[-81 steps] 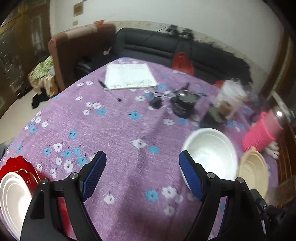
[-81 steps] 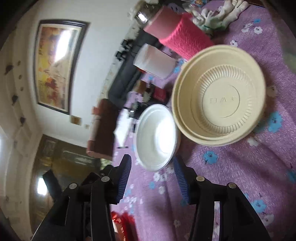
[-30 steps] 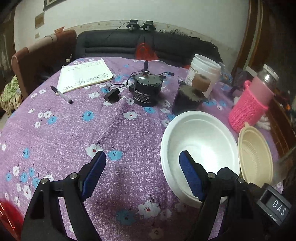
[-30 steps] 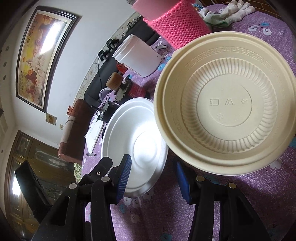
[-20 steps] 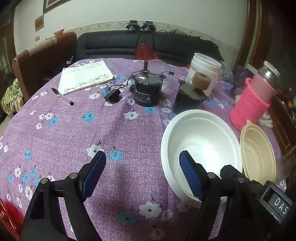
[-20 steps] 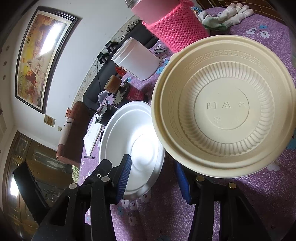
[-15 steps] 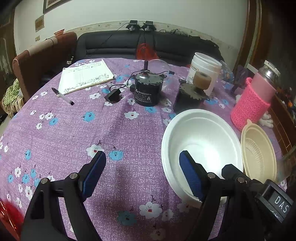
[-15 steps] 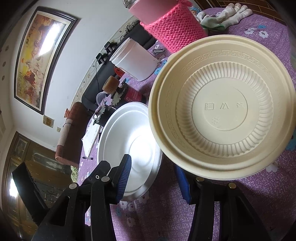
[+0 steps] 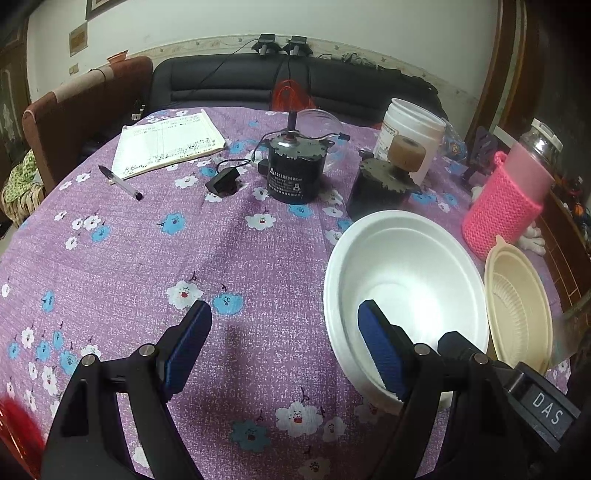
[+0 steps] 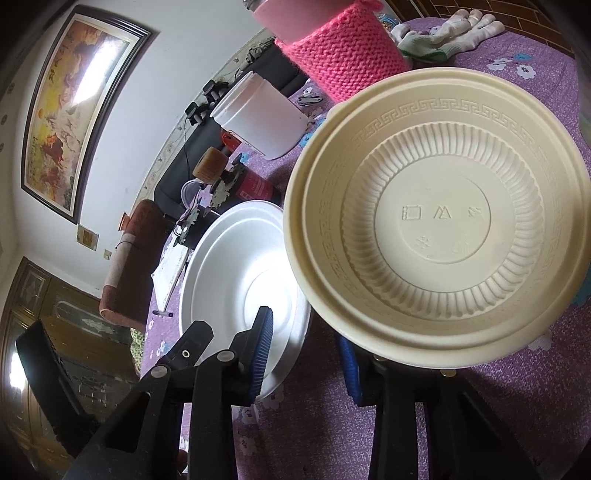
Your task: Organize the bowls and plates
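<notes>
A white foam bowl (image 9: pixel 406 273) sits on the purple flowered tablecloth (image 9: pixel 147 258), with a cream plastic bowl (image 9: pixel 517 302) beside it on the right. My left gripper (image 9: pixel 284 339) is open; its right finger reaches over the white bowl's near rim, its left finger stands over bare cloth. In the right wrist view the cream bowl (image 10: pixel 443 221) fills the frame and the white bowl (image 10: pixel 236 273) lies to its left. My right gripper (image 10: pixel 306 350) is open, straddling the gap between the two bowls, its right finger under the cream bowl's near rim.
Behind the bowls stand a pink knit-sleeved bottle (image 9: pixel 509 206), a white tub (image 9: pixel 410 136), two dark motors (image 9: pixel 295 173), a small adapter (image 9: pixel 221 182), a notebook (image 9: pixel 166 144) and a pen (image 9: pixel 120 182). White gloves (image 10: pixel 443 33) lie at the far right. Something red (image 9: pixel 14 435) shows at lower left.
Both grippers have crept closer to the bowls. The right gripper's finger has slid under the cream bowl's rim, and the left one's right finger is further over the white bowl.
</notes>
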`<state>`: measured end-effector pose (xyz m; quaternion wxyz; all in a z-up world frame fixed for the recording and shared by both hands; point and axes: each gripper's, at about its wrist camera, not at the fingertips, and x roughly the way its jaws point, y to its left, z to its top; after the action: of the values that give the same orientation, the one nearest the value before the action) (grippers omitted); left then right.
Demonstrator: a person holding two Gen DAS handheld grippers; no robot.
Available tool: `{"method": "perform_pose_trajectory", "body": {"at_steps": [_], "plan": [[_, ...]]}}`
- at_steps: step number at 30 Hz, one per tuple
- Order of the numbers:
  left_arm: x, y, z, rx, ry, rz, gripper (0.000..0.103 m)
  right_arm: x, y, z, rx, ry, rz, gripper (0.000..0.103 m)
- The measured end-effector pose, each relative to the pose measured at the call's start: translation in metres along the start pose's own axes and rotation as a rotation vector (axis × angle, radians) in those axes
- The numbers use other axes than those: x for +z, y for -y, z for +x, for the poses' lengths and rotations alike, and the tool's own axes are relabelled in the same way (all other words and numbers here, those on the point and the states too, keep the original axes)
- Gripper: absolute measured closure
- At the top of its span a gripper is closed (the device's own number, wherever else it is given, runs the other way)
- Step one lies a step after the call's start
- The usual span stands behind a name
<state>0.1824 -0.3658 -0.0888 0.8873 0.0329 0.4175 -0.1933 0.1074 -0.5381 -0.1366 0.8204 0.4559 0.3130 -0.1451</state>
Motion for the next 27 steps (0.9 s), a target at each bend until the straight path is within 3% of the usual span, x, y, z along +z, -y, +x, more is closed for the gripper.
{"method": "perform_pose_trajectory", "body": {"at_steps": [6, 11, 20, 27], "plan": [[-0.001, 0.001, 0.0, 0.014, 0.011, 0.005, 0.021, 0.001, 0.002, 0.004, -0.014, -0.005, -0.006, 0.089], [-0.001, -0.001, 0.001, 0.009, 0.014, 0.0, 0.023, 0.001, 0.005, 0.006, -0.008, -0.013, 0.006, 0.092], [-0.003, 0.001, 0.003, -0.031, -0.012, -0.003, 0.06, -0.001, -0.002, 0.001, 0.02, -0.015, -0.005, 0.097], [-0.003, 0.007, -0.006, -0.061, 0.004, 0.016, 0.082, -0.003, -0.008, -0.003, 0.031, -0.015, -0.01, 0.097]]}}
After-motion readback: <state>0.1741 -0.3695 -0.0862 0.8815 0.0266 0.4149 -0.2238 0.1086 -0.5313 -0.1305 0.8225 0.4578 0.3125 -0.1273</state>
